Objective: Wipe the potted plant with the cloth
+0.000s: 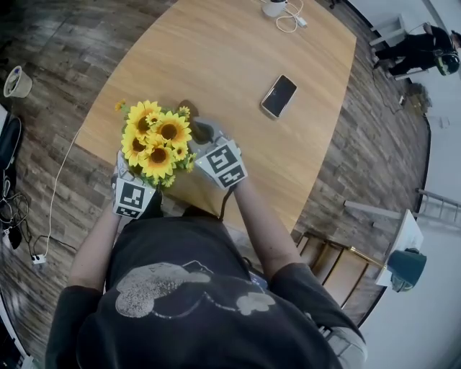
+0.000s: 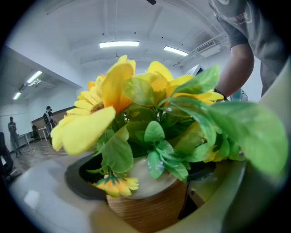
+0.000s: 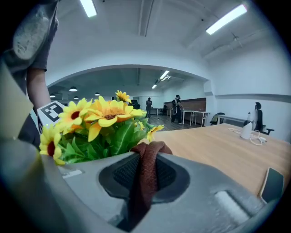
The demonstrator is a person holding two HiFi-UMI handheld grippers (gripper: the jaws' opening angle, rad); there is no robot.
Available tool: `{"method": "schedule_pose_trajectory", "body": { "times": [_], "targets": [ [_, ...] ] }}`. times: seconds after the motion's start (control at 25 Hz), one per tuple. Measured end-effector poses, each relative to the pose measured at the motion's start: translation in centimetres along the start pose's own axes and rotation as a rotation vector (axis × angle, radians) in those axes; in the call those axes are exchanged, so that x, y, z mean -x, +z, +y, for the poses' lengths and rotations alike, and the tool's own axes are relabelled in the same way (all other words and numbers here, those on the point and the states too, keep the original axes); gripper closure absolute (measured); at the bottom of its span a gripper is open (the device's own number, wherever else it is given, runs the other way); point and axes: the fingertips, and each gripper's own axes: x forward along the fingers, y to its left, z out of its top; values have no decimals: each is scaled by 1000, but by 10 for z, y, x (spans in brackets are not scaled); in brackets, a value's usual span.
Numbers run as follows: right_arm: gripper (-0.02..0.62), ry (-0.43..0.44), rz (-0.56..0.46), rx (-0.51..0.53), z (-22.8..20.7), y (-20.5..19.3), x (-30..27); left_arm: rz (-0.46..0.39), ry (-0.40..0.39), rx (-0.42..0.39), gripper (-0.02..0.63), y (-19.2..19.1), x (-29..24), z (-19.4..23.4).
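Note:
The potted plant (image 1: pixel 155 140) has yellow sunflowers and green leaves and stands at the near edge of the wooden table (image 1: pixel 238 50). My left gripper (image 1: pixel 144 179) reaches in from the near side. In the left gripper view its wood-grain pot (image 2: pixel 148 205) sits between the widely spread jaws, pads against its sides. My right gripper (image 1: pixel 204 140) is just right of the flowers, shut on a brown cloth (image 3: pixel 145 173) that hangs folded between its pads. In the right gripper view the sunflowers (image 3: pixel 100 120) lie close ahead to the left, with the cloth's fold next to the leaves.
A dark phone (image 1: pixel 279 95) lies on the table beyond my right gripper. A white object with a cable (image 1: pixel 275 9) sits at the far edge. A wooden chair (image 1: pixel 331 259) stands at my right. Cables run over the floor at left.

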Motion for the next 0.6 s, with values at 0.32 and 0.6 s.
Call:
{"method": "schedule_pose_trajectory", "body": {
  "times": [0.32,0.6],
  "targets": [
    [549,-78,27,-105,2,-20,5,-13,-94,-39,63,0,-1,4],
    [549,-122,59,-146,24,-35,32,-4,-153,-57,63,3,-9,-1]
  ]
}}
